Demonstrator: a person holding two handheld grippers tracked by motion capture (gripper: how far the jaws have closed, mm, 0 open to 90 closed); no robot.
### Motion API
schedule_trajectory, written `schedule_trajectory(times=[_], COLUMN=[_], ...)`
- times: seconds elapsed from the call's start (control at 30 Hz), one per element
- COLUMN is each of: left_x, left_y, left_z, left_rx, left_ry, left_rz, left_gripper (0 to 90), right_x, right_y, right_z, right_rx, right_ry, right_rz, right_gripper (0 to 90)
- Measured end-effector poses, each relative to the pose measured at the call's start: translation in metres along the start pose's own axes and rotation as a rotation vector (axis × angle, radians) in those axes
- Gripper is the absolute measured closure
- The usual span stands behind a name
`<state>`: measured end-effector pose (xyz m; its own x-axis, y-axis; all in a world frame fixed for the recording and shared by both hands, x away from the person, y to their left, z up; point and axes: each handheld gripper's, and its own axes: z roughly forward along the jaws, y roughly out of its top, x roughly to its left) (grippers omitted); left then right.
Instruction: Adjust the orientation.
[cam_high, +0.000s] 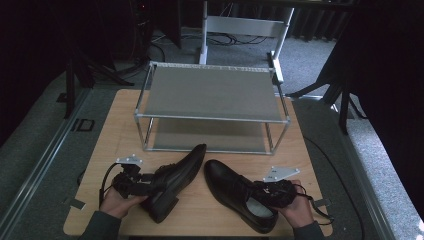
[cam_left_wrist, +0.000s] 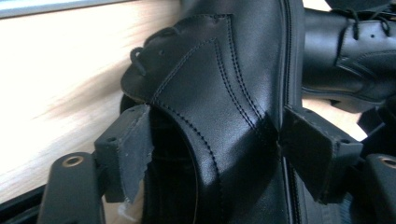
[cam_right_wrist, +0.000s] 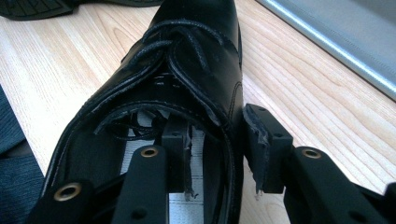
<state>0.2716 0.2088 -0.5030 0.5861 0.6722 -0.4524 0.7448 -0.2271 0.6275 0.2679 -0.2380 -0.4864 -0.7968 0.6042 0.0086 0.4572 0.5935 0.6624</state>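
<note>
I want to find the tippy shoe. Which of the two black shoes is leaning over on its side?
The left shoe, held in the left tongs. It is tipped with its heel raised, while the right shoe sits flat on its sole on the table.

You are facing a light wooden table. A two-tier metal rack with grey shelves stands on its far half, beyond both of your grippers. On the near half, in front of the rack, the right shoe lies flat on the wood, sole down, toe pointing away, at your right gripper. The left shoe is at your left gripper, tipped on its side with the toe raised toward the rack. The two shoes sit just beside each other.
</note>
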Motion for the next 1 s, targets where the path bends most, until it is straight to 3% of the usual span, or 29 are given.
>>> schedule_trajectory(times=[0.07, 0.17, 0.23, 0.37, 0.4, 0.5, 0.63, 0.73, 0.77, 0.83, 0.9, 1.0], left_x=[-0.006, -0.021, -0.034, -0.053, -0.056, -0.062, -0.059, -0.06, -0.06, -0.064, -0.068, -0.073], left_y=[0.002, 0.005, 0.009, 0.016, 0.017, 0.021, 0.024, 0.027, 0.027, 0.033, 0.04, 0.054], left_z=[0.0, 0.003, 0.003, 0.007, 0.008, 0.011, 0.008, 0.006, 0.006, 0.003, 0.004, 0.014], left_rx=[0.013, 0.047, 0.062, 0.074, 0.07, 0.069, 0.033, 0.035, 0.035, 0.019, 0.025, 0.056], left_ry=[-0.017, -0.069, -0.057, -0.052, -0.04, 0.083, 0.195, 0.261, 0.261, 0.28, 0.292, 0.328], left_rz=[0.013, 0.078, 0.133, 0.197, 0.21, 0.237, 0.217, 0.232, 0.232, 0.25, 0.268, 0.325], left_gripper=[39.3, 51.1, 58.1, 72.4, 80.6, 83.9, 84.5, 84.5, 84.5, 84.3, 84.0, 83.3], right_x=[0.0, 0.001, 0.001, -0.001, -0.001, -0.002, -0.002, -0.001, -0.001, 0.006, 0.012, 0.018], right_y=[0.0, 0.0, 0.0, -0.001, -0.001, -0.002, -0.003, -0.002, -0.002, 0.002, 0.004, 0.008], right_z=[0.0, 0.0, -0.001, -0.001, -0.001, -0.002, -0.002, -0.002, -0.002, 0.0, 0.004, 0.01], right_rx=[0.001, 0.006, 0.006, 0.001, -0.002, -0.005, -0.016, -0.025, -0.025, -0.031, -0.033, -0.036], right_ry=[0.001, 0.003, 0.006, 0.012, 0.014, 0.011, 0.008, 0.023, 0.023, 0.084, 0.109, 0.132], right_rz=[0.0, -0.001, -0.002, 0.004, 0.005, 0.01, 0.002, -0.001, -0.001, -0.02, -0.033, -0.046], right_gripper=[61.4, 60.8, 60.8, 60.7, 62.5, 70.2, 78.5, 81.2, 81.2, 81.2, 81.0, 80.9])
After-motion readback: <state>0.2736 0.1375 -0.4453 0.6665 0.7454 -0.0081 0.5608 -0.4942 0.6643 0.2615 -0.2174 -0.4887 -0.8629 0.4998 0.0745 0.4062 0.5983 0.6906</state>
